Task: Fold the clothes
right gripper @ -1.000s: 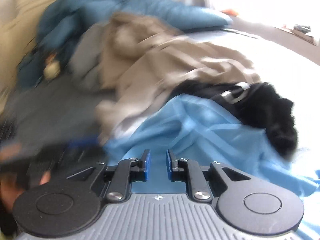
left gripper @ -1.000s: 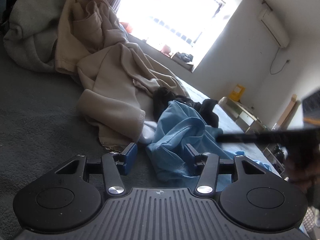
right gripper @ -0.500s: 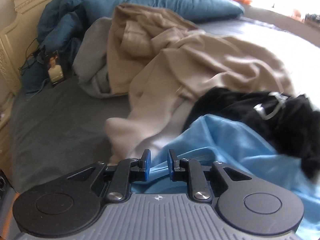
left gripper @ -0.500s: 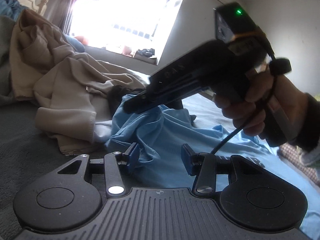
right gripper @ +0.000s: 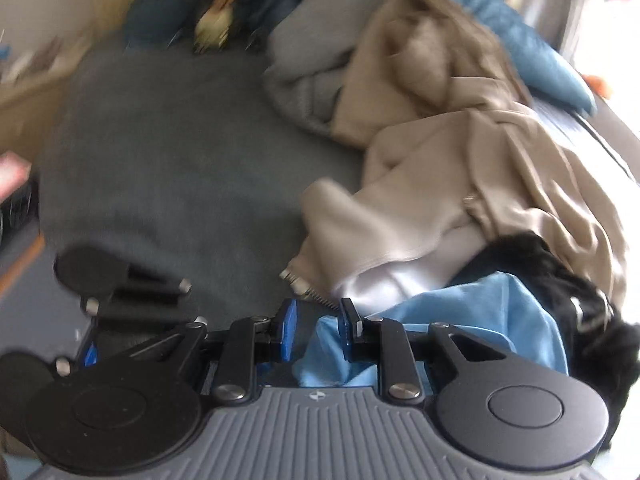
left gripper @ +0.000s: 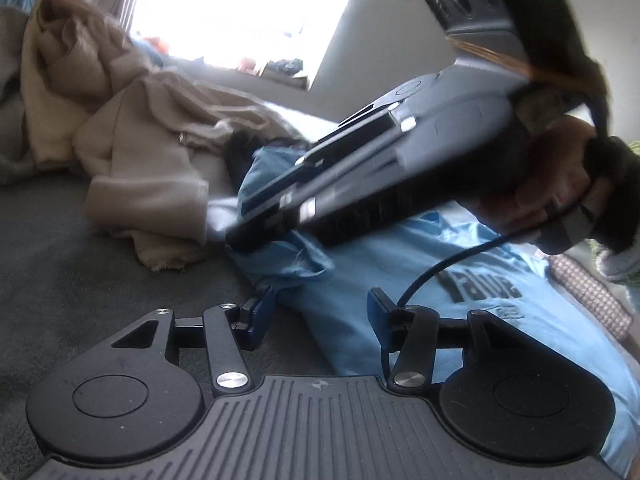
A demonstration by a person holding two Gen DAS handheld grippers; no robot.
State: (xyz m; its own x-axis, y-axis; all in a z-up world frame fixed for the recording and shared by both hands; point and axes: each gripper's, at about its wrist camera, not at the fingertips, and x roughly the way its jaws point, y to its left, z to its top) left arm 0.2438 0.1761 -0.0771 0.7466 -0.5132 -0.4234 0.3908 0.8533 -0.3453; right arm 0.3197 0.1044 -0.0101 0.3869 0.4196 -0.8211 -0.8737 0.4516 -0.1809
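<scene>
Left wrist view showed the left gripper (left gripper: 316, 312) low over the dark grey bedspread (left gripper: 80, 248), jaws spread wide around a bunched edge of the light blue shirt (left gripper: 472, 304), not clamping it. Above it, the person's right hand (left gripper: 560, 184) held the right gripper (right gripper: 314, 334) slanted downward, its tip at the shirt's crumpled fold. From the right wrist camera, blue cloth sat between its narrowly parted fingers; whether they pinched it I couldn't tell. Beside the shirt lay a beige garment (right gripper: 460, 168) and a black garment (right gripper: 560, 280).
</scene>
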